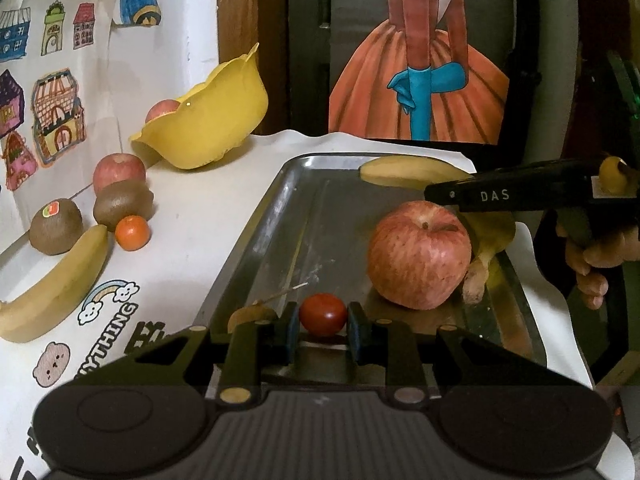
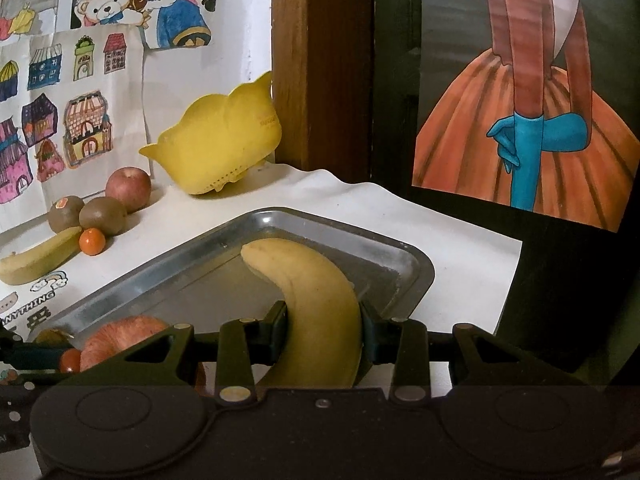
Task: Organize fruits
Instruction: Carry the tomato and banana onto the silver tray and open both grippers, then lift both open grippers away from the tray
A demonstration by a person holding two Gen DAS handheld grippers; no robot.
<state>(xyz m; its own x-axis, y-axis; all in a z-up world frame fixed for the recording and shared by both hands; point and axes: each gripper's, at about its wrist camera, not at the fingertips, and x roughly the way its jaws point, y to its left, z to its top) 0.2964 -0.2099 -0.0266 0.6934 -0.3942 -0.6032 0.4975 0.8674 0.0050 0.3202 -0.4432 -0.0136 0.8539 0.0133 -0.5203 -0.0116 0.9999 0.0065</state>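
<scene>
Fruits mid-sorting: apple (image 1: pixel 418 254) resting in metal tray (image 1: pixel 280 216); cherry tomato (image 1: pixel 323 315) clamped by left gripper (image 1: pixel 323 330), banana (image 2: pixel 316 312) by right gripper (image 2: pixel 324 334); kiwis (image 1: pixel 120 202), second banana (image 1: pixel 60 280) remaining outside on table.

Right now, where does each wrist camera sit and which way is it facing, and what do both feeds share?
Left wrist: on the left gripper, low over the metal tray's near end, looking along it toward the wall; its fingers flank a small red tomato; the right gripper and a hand show at right.
Right wrist: on the right gripper, over the tray's right side, facing its far corner; its fingers clamp a banana.
Shared: tray, red apple, tomato, banana, yellow bowl.
</scene>
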